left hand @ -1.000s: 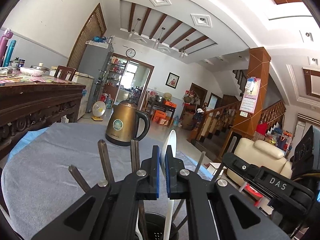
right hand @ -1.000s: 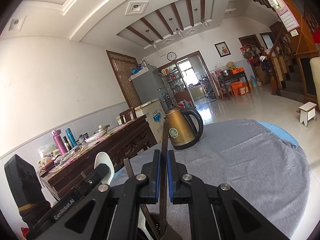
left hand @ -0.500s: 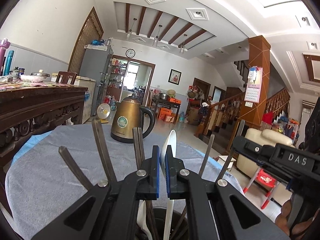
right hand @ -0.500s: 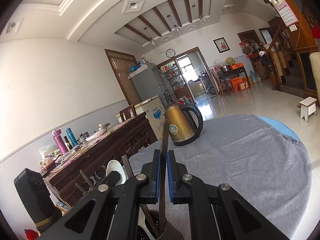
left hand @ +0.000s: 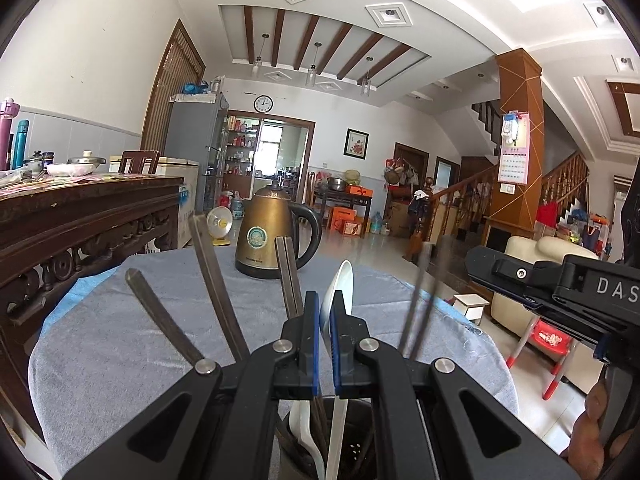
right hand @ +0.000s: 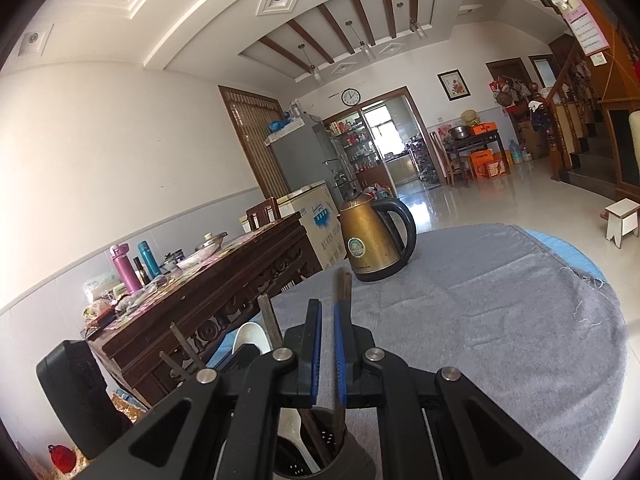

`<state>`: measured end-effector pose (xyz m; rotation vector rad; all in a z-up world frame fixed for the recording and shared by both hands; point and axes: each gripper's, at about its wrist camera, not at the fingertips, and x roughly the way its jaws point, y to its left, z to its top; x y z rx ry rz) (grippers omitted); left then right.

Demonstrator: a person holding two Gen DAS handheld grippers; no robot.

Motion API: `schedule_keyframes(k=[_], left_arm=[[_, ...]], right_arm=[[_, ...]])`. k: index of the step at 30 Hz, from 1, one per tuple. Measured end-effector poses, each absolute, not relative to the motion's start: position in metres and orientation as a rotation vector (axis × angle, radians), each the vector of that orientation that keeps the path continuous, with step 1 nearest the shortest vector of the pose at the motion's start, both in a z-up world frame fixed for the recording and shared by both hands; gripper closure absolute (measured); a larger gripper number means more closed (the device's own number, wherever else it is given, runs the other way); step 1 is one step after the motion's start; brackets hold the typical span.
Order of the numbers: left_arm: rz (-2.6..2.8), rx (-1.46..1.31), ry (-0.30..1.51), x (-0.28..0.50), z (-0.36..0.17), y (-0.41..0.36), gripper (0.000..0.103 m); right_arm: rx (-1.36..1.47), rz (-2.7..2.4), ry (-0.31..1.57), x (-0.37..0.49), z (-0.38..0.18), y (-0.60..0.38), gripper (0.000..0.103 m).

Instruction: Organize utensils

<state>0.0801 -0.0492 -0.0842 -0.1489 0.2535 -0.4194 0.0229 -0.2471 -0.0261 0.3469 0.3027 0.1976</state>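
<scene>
Two claws work over the dark holder (left hand: pixel 352 440): left claw (left hand: pixel 327 344) pinches the white spoon (left hand: pixel 340 292), right claw (right hand: pixel 327 352) pinches a chopstick (right hand: pixel 341 300). Lower each straight, releasing only once seated.

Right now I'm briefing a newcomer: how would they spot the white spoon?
On the grey-clothed table, find the dark utensil holder nearest the cameras. Among its brown chopsticks, the white spoon stands upright, pinched by the left tongs; it is the only white, broad-ended piece.
</scene>
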Motion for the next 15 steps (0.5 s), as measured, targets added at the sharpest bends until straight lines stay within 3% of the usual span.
schedule_keyframes(k=[6, 8, 9, 11, 12, 15], left_arm=[[-0.403, -0.132, 0.253, 0.075, -0.081, -0.049, 0.098], [-0.391, -0.107, 0.249, 0.073, -0.079, -0.051, 0.094], [-0.386, -0.092, 0.25, 0.071, -0.077, -0.052, 0.089], [-0.372, -0.066, 0.262, 0.069, -0.076, -0.055, 0.05], [-0.359, -0.052, 0.271, 0.068, -0.075, -0.055, 0.043], [-0.339, -0.018, 0.273, 0.063, -0.066, -0.056, 0.039]], right_arm=[[0.33, 0.203, 0.319, 0.022, -0.027, -0.24, 0.095], [0.328, 0.204, 0.322, 0.021, -0.027, -0.239, 0.095], [0.328, 0.204, 0.325, 0.021, -0.027, -0.239, 0.095], [0.324, 0.202, 0.331, 0.021, -0.026, -0.239, 0.095], [0.325, 0.203, 0.336, 0.021, -0.026, -0.238, 0.095], [0.326, 0.202, 0.356, 0.021, -0.026, -0.237, 0.095]])
